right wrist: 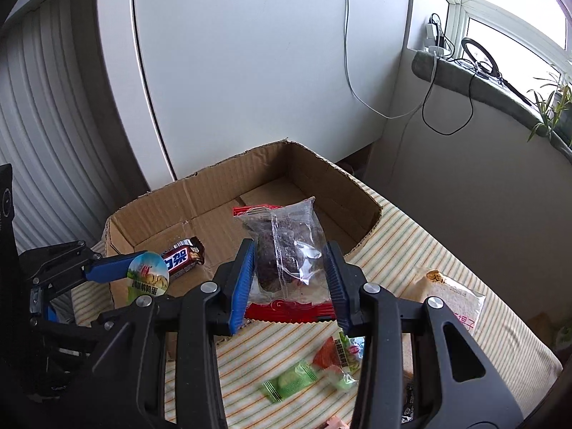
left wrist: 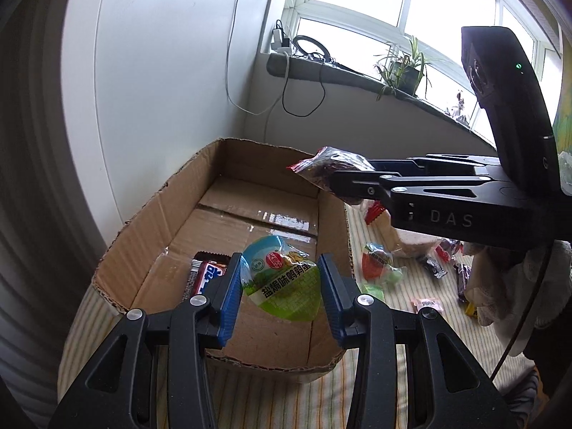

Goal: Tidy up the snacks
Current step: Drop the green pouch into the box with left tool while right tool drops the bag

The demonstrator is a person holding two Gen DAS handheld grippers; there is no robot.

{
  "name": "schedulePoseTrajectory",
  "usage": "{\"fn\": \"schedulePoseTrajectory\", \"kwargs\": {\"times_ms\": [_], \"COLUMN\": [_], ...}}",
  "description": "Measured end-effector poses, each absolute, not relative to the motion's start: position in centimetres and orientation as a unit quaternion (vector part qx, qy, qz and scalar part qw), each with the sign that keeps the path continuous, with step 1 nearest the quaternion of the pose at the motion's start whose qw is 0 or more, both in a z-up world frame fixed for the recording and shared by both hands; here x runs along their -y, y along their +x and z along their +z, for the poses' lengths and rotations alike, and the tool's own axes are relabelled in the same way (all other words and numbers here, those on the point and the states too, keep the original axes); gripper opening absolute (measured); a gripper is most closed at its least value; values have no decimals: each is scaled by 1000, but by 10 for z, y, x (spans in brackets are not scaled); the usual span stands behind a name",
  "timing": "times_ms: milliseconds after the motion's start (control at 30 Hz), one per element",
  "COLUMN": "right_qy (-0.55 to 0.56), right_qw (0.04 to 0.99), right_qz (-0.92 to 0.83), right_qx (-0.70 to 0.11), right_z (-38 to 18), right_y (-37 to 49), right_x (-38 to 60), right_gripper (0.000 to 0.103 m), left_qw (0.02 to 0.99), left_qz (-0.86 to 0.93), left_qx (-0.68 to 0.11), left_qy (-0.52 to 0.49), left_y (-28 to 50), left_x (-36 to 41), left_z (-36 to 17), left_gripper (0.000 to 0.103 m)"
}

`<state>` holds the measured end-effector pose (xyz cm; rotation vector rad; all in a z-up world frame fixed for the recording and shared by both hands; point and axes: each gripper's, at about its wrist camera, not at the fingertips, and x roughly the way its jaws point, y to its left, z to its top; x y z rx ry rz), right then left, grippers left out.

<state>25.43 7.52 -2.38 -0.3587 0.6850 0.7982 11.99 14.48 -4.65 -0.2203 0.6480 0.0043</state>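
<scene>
One chocolate bar (left wrist: 205,275) is already lying in the cardboard box (left wrist: 153,214) — little else is seen inside it. A green egg packet (left wrist: 282,279) is clamped between the jaws of the left gripper (left wrist: 280,286), held over the near end of the box. A clear cake packet (right wrist: 286,250) is gripped by the right gripper (right wrist: 289,279) above the box's right rim. Several snacks are left on the striped cloth (right wrist: 393,250) to the right — a green candy (right wrist: 289,380), a rice bag (right wrist: 450,293) and others — so most sorting appears undone.

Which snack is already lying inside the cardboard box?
The chocolate bar in the red-brown wrapper, on the box floor. The other snacks are gripped or lie loose on the striped cloth.
</scene>
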Motion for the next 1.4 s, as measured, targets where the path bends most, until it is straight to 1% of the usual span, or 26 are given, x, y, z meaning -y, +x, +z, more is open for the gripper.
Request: {"fn": "schedulePoseTrajectory", "kwargs": {"times_ms": [267, 600, 700, 767, 900, 1133, 1400], "right_qy": [-165, -165, -163, -162, -160, -160, -153], "right_qw": [841, 837, 837, 837, 840, 843, 853], "right_qz": [385, 389, 389, 388, 387, 386, 381], "right_qx": [-344, -348, -349, -349, -345, -337, -321], "right_z": [-39, -47, -47, -46, -43, -35, -14], "right_y": [269, 273, 274, 275, 274, 267, 250], "right_x": [-95, -102, -102, -102, -100, -97, -75], "right_gripper": [41, 41, 45, 45, 53, 54, 54], "left_qw": [941, 939, 938, 938, 938, 940, 945], "left_qz": [2, 5, 8, 9, 12, 12, 13], "left_qx": [-321, -327, -327, -327, -327, -323, -310], "left_qy": [-111, -109, -111, -110, -112, -112, -105], "left_y": [125, 128, 128, 127, 127, 122, 109], "left_x": [-147, -146, -146, -146, -147, -146, -137], "left_z": [-50, -52, -52, -51, -51, -47, -30], "left_gripper": [40, 41, 41, 42, 42, 42, 42]}}
